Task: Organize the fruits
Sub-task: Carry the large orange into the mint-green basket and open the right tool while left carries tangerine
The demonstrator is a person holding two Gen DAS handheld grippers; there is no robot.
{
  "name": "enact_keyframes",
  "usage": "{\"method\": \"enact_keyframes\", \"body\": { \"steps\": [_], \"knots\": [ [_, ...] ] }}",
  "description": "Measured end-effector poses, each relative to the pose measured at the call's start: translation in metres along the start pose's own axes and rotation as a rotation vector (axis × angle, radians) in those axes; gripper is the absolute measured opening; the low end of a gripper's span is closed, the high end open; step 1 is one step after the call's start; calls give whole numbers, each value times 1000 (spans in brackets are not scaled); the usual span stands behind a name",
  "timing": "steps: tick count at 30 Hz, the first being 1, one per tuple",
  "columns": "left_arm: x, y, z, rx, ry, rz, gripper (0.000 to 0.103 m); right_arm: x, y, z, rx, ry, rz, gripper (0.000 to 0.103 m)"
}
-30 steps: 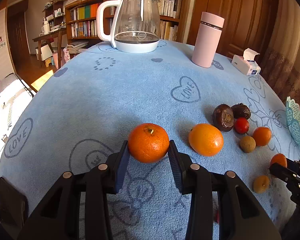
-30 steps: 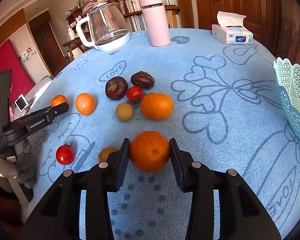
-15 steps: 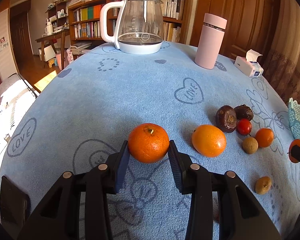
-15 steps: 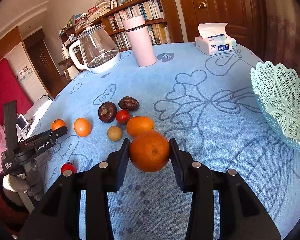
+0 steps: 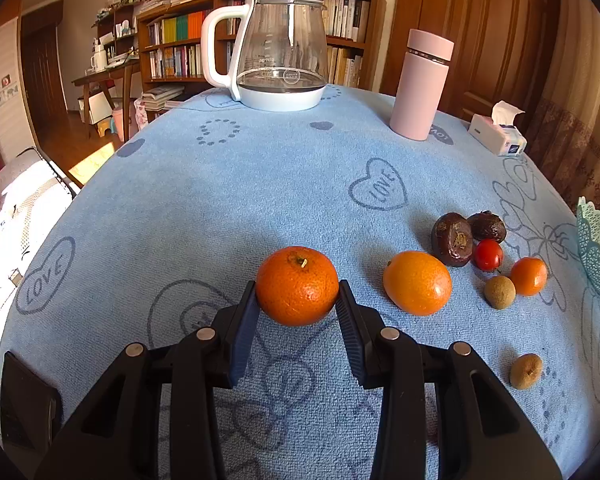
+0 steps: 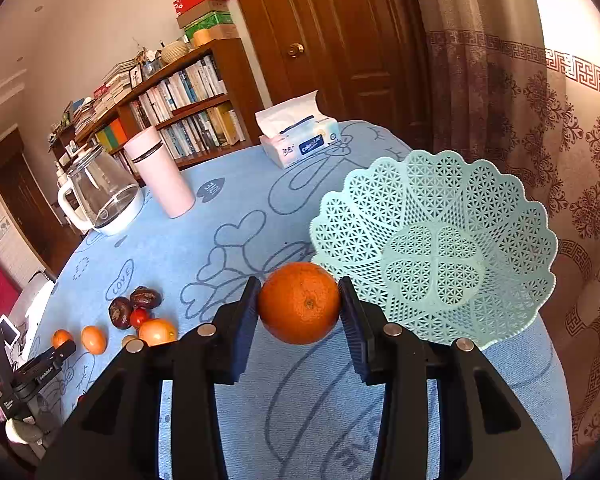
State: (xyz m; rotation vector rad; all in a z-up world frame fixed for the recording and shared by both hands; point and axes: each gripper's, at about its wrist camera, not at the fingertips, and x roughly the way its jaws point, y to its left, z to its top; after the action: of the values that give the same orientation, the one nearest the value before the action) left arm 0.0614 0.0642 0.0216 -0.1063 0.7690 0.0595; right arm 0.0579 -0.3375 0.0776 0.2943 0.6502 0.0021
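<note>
My left gripper (image 5: 297, 300) is closed on 1 stem-up orange (image 5: 297, 285), both pads pressing its sides; whether the fruit rests on the blue tablecloth (image 5: 228, 200) or just above it I cannot tell. To its right lie a larger orange (image 5: 417, 288), 2 dark fruits (image 5: 452, 239), 1 cherry tomato (image 5: 488, 254) and 2 brown fruits (image 5: 499, 292). My right gripper (image 6: 300, 312) clamps a second orange (image 6: 299, 302) clear of the cloth; the mint lattice basket (image 6: 480, 208) sits just beyond and right, its near rim hidden behind the right finger.
</note>
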Motion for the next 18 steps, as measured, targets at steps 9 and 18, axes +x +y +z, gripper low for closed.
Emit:
{"method": "enact_keyframes", "body": {
  "steps": [9,18],
  "knots": [
    [1,-1,0,0,5,-2,39,5,-55,6,125,1,-137,41],
    [1,-1,0,-1,5,-1,39,14,-73,2,177,32,-190,41]
  ]
}}
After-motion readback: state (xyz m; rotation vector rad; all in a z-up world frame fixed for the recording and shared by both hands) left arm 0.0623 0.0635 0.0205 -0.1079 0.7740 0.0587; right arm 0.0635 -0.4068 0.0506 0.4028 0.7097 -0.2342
